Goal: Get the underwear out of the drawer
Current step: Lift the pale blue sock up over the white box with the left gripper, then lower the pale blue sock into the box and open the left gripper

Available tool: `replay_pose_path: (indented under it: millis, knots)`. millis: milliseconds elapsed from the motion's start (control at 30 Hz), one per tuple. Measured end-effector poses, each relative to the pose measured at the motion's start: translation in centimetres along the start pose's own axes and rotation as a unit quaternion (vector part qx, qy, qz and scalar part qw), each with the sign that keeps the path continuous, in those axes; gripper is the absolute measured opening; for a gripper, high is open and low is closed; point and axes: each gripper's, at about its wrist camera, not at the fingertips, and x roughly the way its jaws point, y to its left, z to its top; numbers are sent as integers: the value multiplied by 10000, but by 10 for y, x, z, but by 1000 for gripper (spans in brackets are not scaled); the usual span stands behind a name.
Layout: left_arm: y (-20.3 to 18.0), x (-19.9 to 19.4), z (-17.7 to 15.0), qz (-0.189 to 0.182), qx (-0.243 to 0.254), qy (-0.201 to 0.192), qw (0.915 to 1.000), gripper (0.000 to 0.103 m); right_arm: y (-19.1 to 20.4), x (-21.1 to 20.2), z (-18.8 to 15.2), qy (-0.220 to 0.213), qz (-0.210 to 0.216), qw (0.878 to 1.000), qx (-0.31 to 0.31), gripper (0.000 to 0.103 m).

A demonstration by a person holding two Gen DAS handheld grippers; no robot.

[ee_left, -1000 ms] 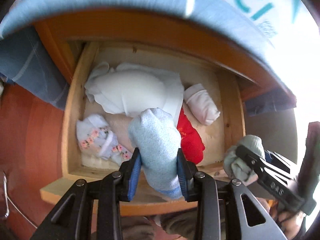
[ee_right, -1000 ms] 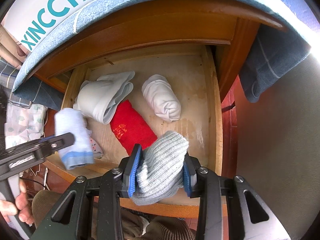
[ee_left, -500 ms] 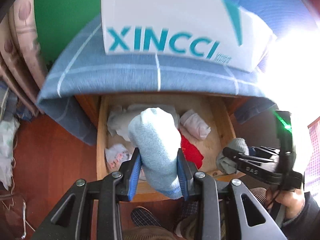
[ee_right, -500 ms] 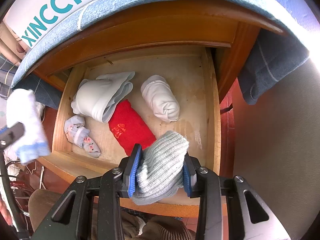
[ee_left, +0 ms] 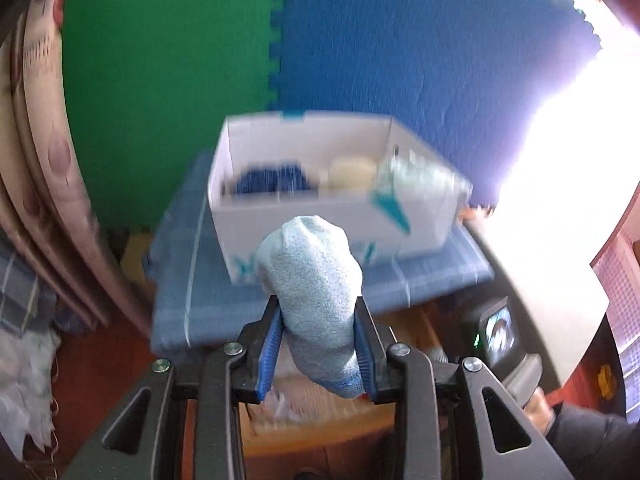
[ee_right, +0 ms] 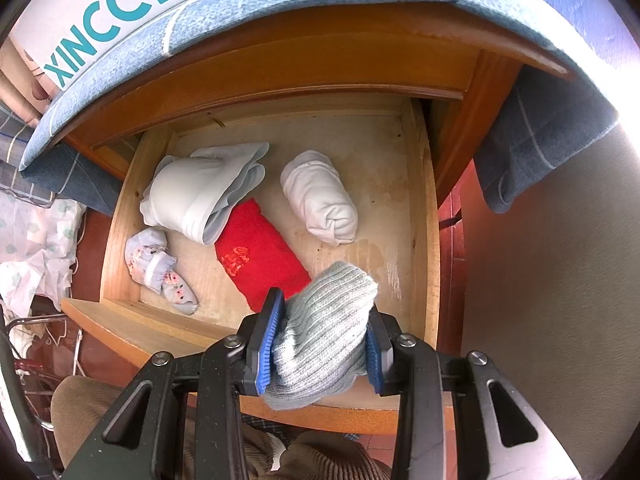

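The wooden drawer (ee_right: 420,216) stands pulled out of a cabinet whose top surface is draped with a blue checked cloth (ee_left: 280,292). Nearest its front edge, the right claw (ee_right: 322,350) is clamped on a grey ribbed roll (ee_right: 324,332), held just above the drawer's front right part. Farther in lie a red folded piece (ee_right: 260,252), a small floral bundle (ee_right: 160,268) toward the left wall, then a white roll (ee_right: 320,200) and a pale folded garment (ee_right: 200,192) near the back.

The left claw (ee_left: 318,344) is clamped on a light blue roll (ee_left: 316,292), raised above the drawer and before a white shoe box (ee_left: 332,216) on the cloth. The box contents are motion-blurred: something dark blue, something cream. Behind stand green and blue foam wall mats (ee_left: 400,40); glare washes out the right side.
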Motion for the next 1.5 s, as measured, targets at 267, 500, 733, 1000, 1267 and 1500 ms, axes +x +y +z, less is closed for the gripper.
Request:
replay_pose_path:
  millis: [267, 500, 733, 1000, 1267, 1500]
  knots:
    - [23, -7, 83, 71, -106, -493, 9987, 34, -1, 0, 0, 11, -6, 10000, -5, 34]
    - [36, 32, 133, 357, 49, -399, 9986, 34, -1, 1, 0, 24, 29, 10000, 15, 34]
    - [34, 90, 139, 528, 298, 161, 9980, 34, 0, 1, 0, 30, 43, 10000, 33, 34]
    - [36, 139, 112, 818, 504, 631, 9934, 34, -2, 2, 1, 51, 71, 10000, 28, 34]
    - [43, 145, 108, 780, 269, 601, 9948, 38, -1, 2, 1, 64, 70, 9999, 36, 34]
    - [40, 132, 108, 823, 189, 494, 9952, 39, -2, 3, 0, 63, 34, 10000, 5, 34]
